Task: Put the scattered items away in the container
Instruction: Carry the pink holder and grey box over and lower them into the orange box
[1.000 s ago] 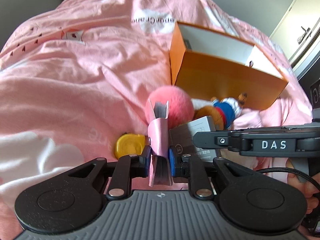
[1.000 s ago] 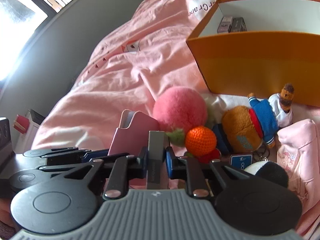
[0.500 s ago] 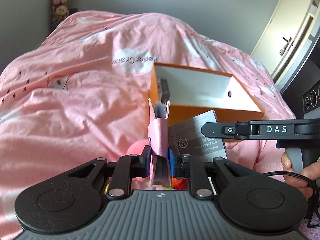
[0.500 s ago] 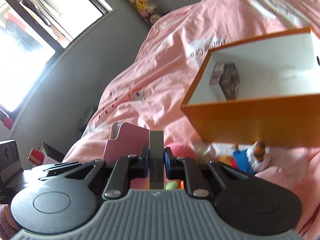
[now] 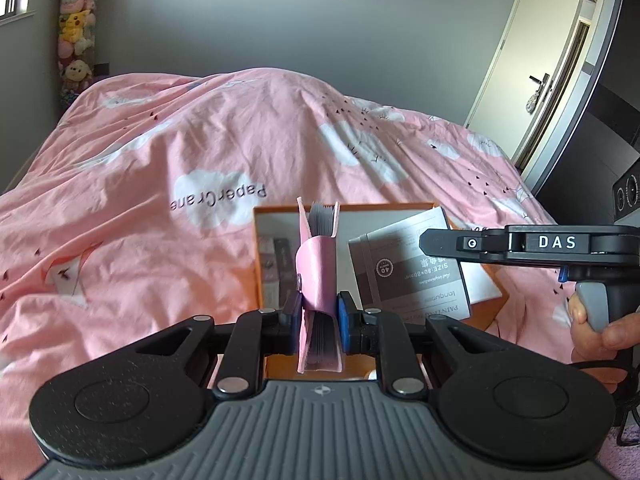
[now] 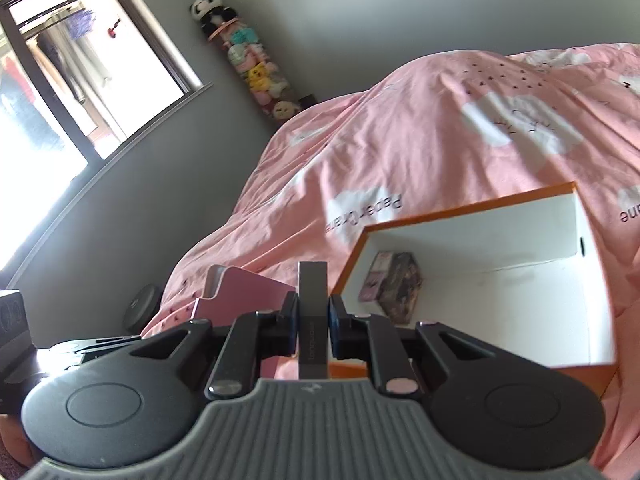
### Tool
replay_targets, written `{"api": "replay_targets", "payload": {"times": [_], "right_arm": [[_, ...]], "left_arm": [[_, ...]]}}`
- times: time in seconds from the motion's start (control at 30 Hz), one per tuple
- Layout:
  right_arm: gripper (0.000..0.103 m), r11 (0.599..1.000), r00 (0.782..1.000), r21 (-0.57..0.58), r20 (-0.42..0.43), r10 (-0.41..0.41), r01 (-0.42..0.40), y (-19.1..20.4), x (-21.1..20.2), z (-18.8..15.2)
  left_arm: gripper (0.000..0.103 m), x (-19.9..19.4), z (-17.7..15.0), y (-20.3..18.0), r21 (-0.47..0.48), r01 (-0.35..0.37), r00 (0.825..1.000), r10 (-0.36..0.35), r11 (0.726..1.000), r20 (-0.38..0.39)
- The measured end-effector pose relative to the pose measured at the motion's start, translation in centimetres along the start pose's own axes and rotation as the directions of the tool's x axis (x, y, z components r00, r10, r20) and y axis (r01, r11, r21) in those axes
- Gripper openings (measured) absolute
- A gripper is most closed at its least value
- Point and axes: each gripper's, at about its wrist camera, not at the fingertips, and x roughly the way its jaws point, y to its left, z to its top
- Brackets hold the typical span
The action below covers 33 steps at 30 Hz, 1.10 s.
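Both held items have risen off the toy pile, now out of sight, to the orange box [image 6: 472,216]; left gripper [image 5: 319,316] clamped on the pink notebook [image 5: 319,256], right gripper [image 6: 313,320] clamped on the grey pack [image 6: 313,300], both at its near wall; two small boxes [image 6: 394,292] already inside; toys presumably left; pink duvet [image 5: 160,160] around

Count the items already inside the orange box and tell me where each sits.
2: a pink-and-white small box and a darker one beside it, in the orange box's near-left corner. The near wall hides some of the floor.
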Motion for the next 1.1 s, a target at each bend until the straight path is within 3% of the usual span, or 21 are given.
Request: {"api": "replay_targets", "payload": {"times": [0.13, 0.4, 0.6, 0.8, 1.1], "right_arm": [[0.017, 0.998, 0.998, 0.007, 0.008, -0.059, 0.059, -1.8, 1.4, 1.8], [0.017, 0.987, 0.986, 0.009, -0.034, -0.160, 0.161, -5.6, 5.7, 3.5], [0.017, 0.981, 0.976, 0.022, -0.105, -0.189, 0.192, -8.3, 9.3, 3.6], [0.017, 0.976, 0.966, 0.037, -0.160, -0.205, 0.213, -10.2, 12.5, 4.0], [0.016, 0.970, 0.958, 0.105, -0.216, -0.191, 0.217, -11.6, 16.2, 4.2]], "left_arm": [[0.021, 2.9, 2.0, -0.5, 0.012, 0.015, 1.000, -0.015, 1.000, -0.012], [0.021, 10.7, 3.6, -1.0, 0.036, 0.021, 0.992, -0.017, 0.999, -0.122], [0.021, 16.6, 4.1, 0.4, -0.055, 0.044, 0.978, -0.054, 0.998, -0.202], [0.021, 21.0, 4.8, 0.8, -0.049, -0.014, 0.969, 0.001, 0.999, -0.247], [0.021, 23.9, 3.9, 0.5, -0.007, -0.078, 0.953, 0.072, 0.997, -0.295]]}}
